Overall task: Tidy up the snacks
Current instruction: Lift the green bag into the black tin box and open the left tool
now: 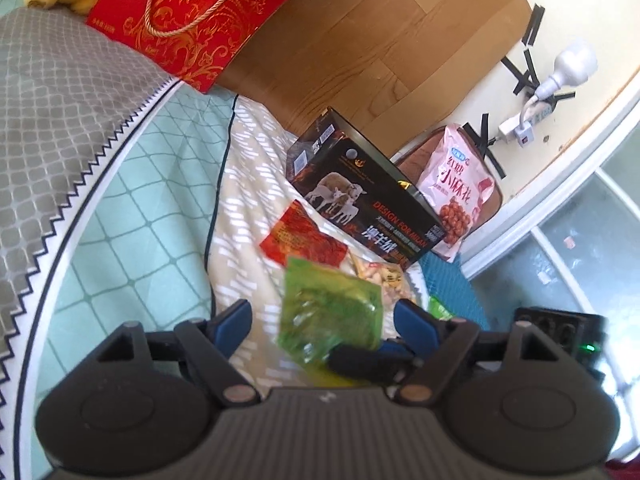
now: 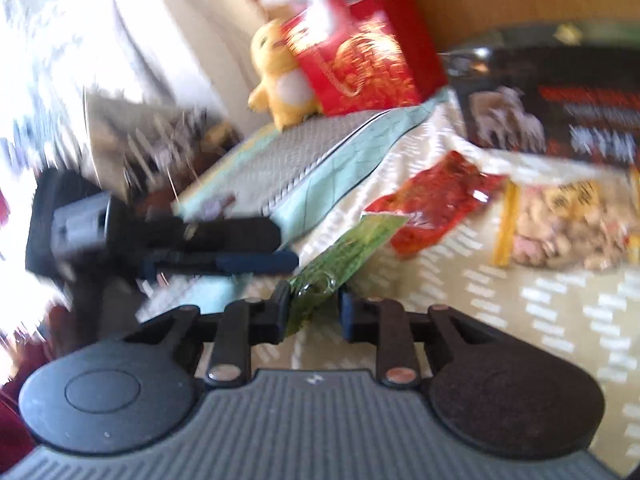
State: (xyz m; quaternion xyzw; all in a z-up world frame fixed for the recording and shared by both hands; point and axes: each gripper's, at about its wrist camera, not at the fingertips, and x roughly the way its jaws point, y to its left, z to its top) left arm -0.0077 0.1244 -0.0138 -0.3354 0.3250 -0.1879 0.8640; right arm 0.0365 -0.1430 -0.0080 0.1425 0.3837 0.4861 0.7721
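A green snack packet (image 1: 330,312) hangs above the bed, held at its lower corner by my right gripper (image 2: 312,304), which is shut on it (image 2: 340,256). My left gripper (image 1: 324,320) is open, its blue fingers (image 1: 234,322) either side of the packet without touching it. A red snack packet (image 1: 302,240) and a clear bag of pale snacks (image 1: 384,276) lie on the beige bedspread (image 1: 248,184) beyond. A black box with sheep pictures (image 1: 360,192) stands behind them. A pink snack bag (image 1: 460,188) leans by the wall.
A red gift bag (image 1: 196,20) and a yellow plush toy (image 2: 280,76) sit at the head of the bed. A grey and mint quilt (image 1: 80,152) lies left. A power strip (image 1: 532,120) hangs on the wall. The left gripper (image 2: 180,240) shows in the right view.
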